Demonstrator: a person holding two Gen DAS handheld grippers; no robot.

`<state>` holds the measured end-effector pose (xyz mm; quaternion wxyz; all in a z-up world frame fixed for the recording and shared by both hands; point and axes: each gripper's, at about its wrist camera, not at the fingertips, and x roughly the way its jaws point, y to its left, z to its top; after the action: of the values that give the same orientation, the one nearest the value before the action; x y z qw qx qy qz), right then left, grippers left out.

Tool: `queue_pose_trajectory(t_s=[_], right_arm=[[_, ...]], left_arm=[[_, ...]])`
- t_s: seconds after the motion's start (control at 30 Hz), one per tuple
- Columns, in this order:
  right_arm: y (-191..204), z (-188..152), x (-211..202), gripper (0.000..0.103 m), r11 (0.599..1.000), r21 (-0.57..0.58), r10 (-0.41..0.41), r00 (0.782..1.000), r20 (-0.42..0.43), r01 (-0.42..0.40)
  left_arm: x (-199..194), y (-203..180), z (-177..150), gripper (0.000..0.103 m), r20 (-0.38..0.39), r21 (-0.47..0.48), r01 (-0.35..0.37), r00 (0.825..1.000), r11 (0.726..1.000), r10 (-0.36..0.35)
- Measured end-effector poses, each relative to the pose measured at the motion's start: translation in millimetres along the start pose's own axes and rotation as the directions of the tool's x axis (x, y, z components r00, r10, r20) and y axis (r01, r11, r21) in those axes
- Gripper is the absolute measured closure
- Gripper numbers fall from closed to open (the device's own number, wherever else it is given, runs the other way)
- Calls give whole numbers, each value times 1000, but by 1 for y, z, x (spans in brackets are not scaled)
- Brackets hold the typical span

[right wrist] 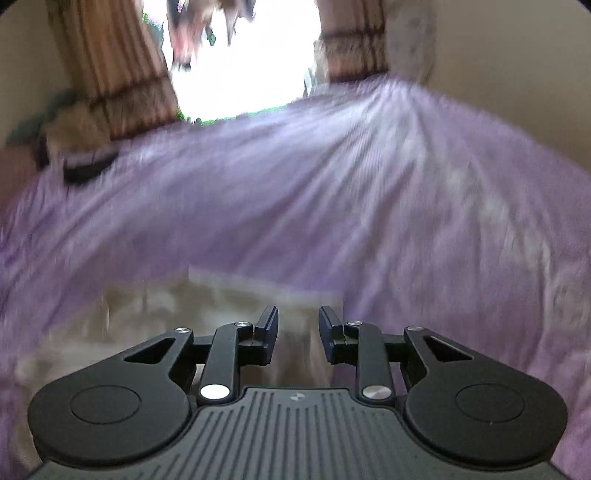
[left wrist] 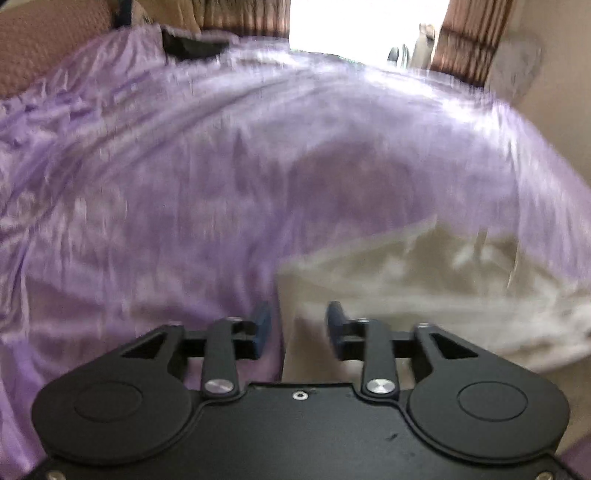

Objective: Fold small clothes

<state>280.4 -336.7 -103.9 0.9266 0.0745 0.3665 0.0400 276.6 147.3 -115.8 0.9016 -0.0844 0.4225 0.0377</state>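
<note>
A pale beige garment (left wrist: pixel 424 280) lies flat on the purple bedsheet (left wrist: pixel 184 184), blurred by motion. My left gripper (left wrist: pixel 298 326) hovers over the garment's left edge with its jaws apart and nothing between the blue pads. In the right wrist view the same beige garment (right wrist: pixel 177 306) spreads to the lower left on the purple bedsheet (right wrist: pixel 406 203). My right gripper (right wrist: pixel 298 332) stands above the garment's right part, jaws apart, with no cloth pinched between them.
A dark object (left wrist: pixel 192 46) lies at the far side of the bed, seen also as a dark object (right wrist: pixel 86 166) in the right wrist view. Brown curtains (right wrist: pixel 122 74) frame a bright window (left wrist: pixel 362 26). A cream wall (right wrist: pixel 517 74) borders the bed's right side.
</note>
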Motion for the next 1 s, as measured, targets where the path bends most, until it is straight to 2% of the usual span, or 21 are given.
queue_pose_trajectory(t_s=[0.07, 0.17, 0.23, 0.33, 0.47, 0.57, 0.7, 0.83, 1.0], right_arm=[[2, -14, 6, 70, 999, -32, -8, 998, -60, 6], [11, -33, 8, 70, 996, -85, -9, 995, -100, 0], [17, -40, 8, 70, 994, -108, -12, 994, -105, 0], [20, -48, 2, 70, 989, -145, 6, 992, -125, -24], [27, -57, 4, 70, 976, -213, 7, 987, -158, -41], [34, -57, 4, 71, 969, -243, -5, 991, -137, -28], [44, -39, 11, 71, 976, -209, 33, 994, -105, -55], [51, -22, 23, 71, 979, -202, 25, 998, -63, -37], [45, 0, 29, 71, 992, -115, 53, 998, -18, -55]], left_arm=[[13, -2, -19, 64, -83, 20, 7, 997, 1000, -6], [31, -10, -46, 63, -205, 64, 28, 979, 998, -14], [34, -20, -62, 63, -229, 121, 32, 973, 992, -4], [34, -25, -70, 62, -208, 160, 15, 978, 987, 19], [40, -22, -57, 60, -211, 124, 38, 977, 992, -11], [42, -27, -40, 60, -185, 134, 28, 983, 991, -3], [49, -35, -14, 59, -143, 123, 52, 989, 991, -34], [58, -40, 7, 59, -106, 109, 52, 994, 993, -41], [55, -40, 25, 59, -36, 91, 45, 999, 995, -42]])
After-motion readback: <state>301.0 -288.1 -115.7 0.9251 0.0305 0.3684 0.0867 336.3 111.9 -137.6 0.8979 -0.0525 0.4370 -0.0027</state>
